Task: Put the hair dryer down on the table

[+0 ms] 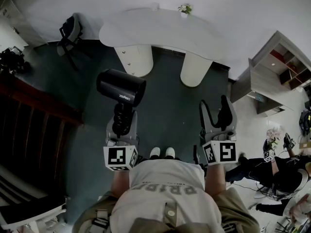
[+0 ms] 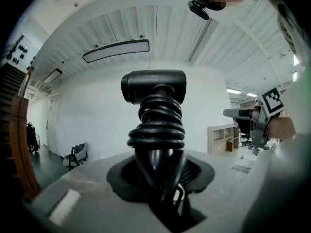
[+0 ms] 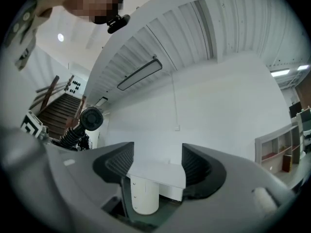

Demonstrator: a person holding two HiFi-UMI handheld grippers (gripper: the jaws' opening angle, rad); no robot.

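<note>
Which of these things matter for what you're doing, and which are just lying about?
In the job: black hair dryer, held in the left claw; long white table on round legs.
Lying about: black chair; pale open shelf unit; small potted plant; the open, empty right claw.

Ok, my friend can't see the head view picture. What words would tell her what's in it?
Seen from above, the left gripper holds a black hair dryer by its cord-wrapped handle. The right gripper is beside it, jaws apart and empty. Ahead stands a white table on a dark floor.
</note>
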